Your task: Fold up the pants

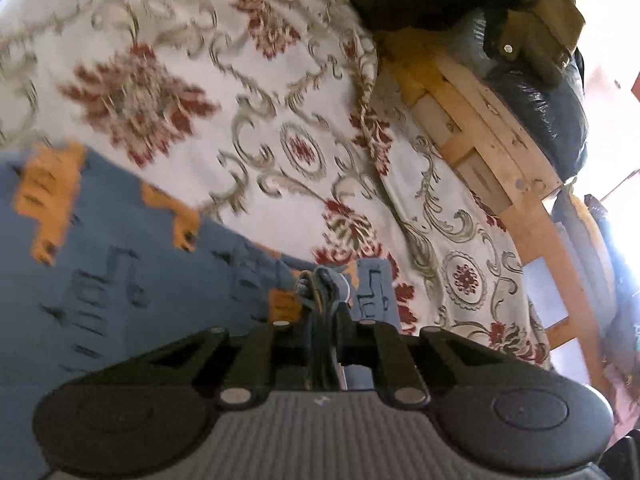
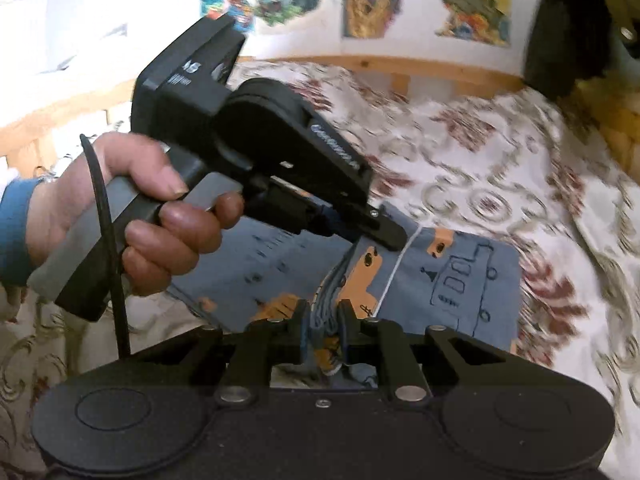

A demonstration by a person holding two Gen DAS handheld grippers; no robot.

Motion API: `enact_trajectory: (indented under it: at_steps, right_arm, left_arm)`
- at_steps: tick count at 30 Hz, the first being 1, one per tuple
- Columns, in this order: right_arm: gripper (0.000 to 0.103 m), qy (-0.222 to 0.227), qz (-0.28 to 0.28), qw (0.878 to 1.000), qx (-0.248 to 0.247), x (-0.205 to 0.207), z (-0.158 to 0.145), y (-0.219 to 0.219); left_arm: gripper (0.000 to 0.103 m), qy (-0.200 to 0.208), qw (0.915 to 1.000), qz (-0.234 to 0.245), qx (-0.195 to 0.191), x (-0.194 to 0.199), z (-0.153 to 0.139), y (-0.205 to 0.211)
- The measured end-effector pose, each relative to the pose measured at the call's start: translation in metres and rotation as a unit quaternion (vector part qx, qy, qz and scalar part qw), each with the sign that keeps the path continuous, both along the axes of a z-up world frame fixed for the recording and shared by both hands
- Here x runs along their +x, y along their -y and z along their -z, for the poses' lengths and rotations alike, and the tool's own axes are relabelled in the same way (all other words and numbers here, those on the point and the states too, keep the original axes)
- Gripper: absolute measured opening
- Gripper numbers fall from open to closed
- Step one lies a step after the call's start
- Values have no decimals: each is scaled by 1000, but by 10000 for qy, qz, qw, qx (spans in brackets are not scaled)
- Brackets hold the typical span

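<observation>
Two pairs of tongs are in your hands, and both are pinched onto the same garment. Starting at the left of the right wrist view, your hand (image 2: 120, 216) in a blue sleeve (image 2: 14, 236) grips the handle of the left tongs (image 2: 390, 236), whose tips press together on a raised ridge of the pants (image 2: 472, 280). A black cable (image 2: 108, 240) hangs down past that hand. The pants are blue with orange patches and dark line drawings, lying folded on the floral bedspread (image 2: 500, 152); their long axis runs from the lower left toward the right of that view, with a squared end on the right. A white thread (image 2: 394, 276) crosses the cloth beside the ridge. At the bottom centre, the right tongs (image 2: 323, 322) are clamped on a bunched stack of fabric layers at the near edge.

In the left wrist view the pants (image 1: 100, 264) fill the lower left, tapering toward the left tongs (image 1: 322, 292), which are closed on a gathered wad of cloth. Further right the bedspread (image 1: 280, 92) drapes down, then a wooden frame (image 1: 500, 152), then a black plastic bag (image 1: 552, 104) on top of it.
</observation>
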State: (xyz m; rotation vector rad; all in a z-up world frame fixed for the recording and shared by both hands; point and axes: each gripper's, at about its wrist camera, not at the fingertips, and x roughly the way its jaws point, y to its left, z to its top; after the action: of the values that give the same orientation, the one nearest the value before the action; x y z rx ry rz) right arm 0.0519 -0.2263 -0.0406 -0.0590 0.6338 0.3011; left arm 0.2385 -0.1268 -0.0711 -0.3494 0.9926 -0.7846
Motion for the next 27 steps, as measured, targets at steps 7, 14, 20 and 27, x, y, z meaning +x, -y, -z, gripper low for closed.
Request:
enact_trajectory:
  at_steps: [7,14,20,27]
  right_arm:
    - [16,1,-604,9982,-41,24,1,-52]
    - [16,-423,-782,9958,-238,45,21,-86]
    - [16,-498,-709,9958,-298,55,25,-98]
    - [17,-491,-762,9954,-304,59,28,-105]
  left_arm:
    - [11,252,9981,-270,483,9,-17,-51]
    - [11,91,9974,-513,504,22,13,-82]
    - [11,-202,9972,-475,538,37,19,-87]
    - [12,-198,9965,-426,698,44,17,-92]
